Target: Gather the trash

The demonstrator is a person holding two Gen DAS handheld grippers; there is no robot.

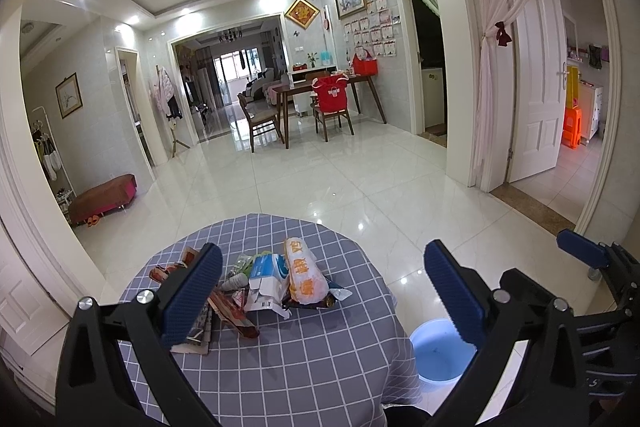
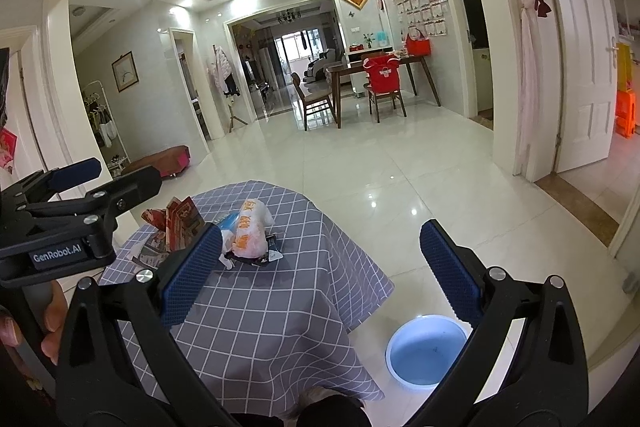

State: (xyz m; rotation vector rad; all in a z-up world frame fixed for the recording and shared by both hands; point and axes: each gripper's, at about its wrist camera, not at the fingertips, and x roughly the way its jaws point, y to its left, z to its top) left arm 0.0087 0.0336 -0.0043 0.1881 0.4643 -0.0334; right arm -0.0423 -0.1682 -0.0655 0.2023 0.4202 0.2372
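Blue basin (image 2: 426,353) on the floor right of the table (image 1: 280,355) looks empty; the trash pile (image 1: 260,287) sits untouched mid-table. Our left gripper (image 1: 320,303) and right gripper (image 2: 318,275) hold jaws wide, nothing collected yet.

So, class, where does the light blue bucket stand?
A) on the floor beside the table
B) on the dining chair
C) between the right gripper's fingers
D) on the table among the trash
A: the light blue bucket stands on the white tiled floor, just past the hanging edge of the grey checked tablecloth, apart from the trash pile.
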